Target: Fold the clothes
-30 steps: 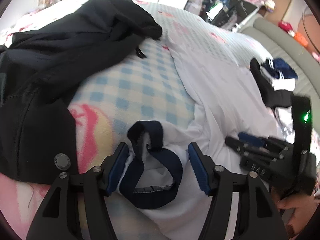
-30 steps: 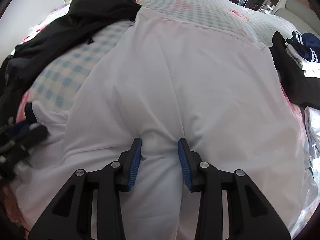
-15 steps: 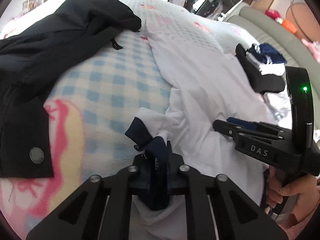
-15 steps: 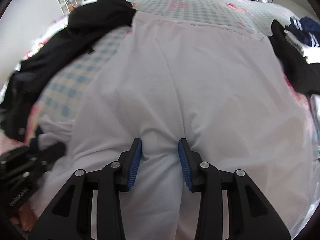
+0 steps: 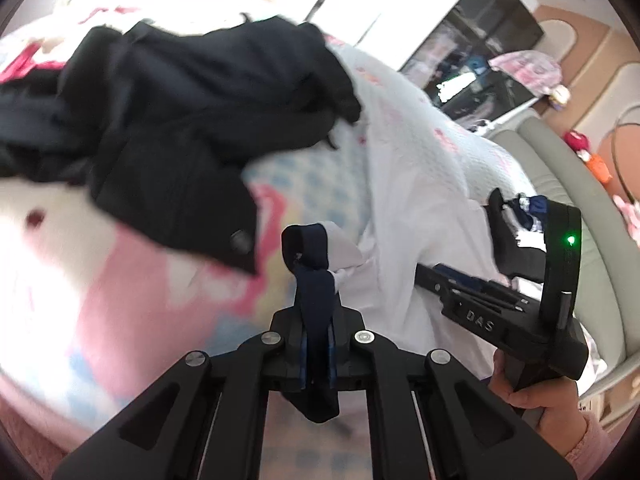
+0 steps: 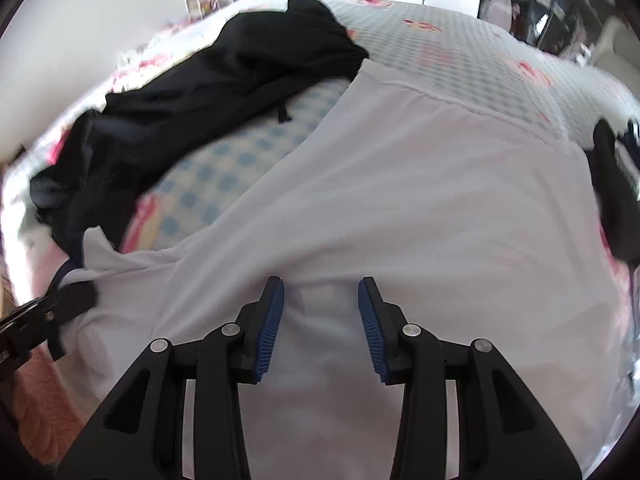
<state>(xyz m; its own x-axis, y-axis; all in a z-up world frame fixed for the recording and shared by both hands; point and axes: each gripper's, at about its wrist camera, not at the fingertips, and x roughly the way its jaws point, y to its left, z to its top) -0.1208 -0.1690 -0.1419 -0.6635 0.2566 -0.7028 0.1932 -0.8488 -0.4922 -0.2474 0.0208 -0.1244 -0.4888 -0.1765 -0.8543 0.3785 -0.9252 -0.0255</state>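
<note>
Navy trim (image 5: 314, 304) of the white shirt (image 6: 400, 208) sits clamped in my left gripper (image 5: 316, 356), jaws fully closed on it, with a loop of the dark band and a bit of white cloth standing up just past the fingertips. The shirt itself lies spread across the bed (image 6: 460, 44), over the blue-checked and pink sheet. My right gripper (image 6: 320, 324) rests about half open, and a raised ridge of the shirt's white fabric is bunched between its blue pads (image 6: 272, 320), which touch it on both sides. A black garment (image 5: 180, 120) is heaped on the bed beside the shirt. Another dark pile (image 6: 616, 196) lies at the shirt's far edge.
</note>
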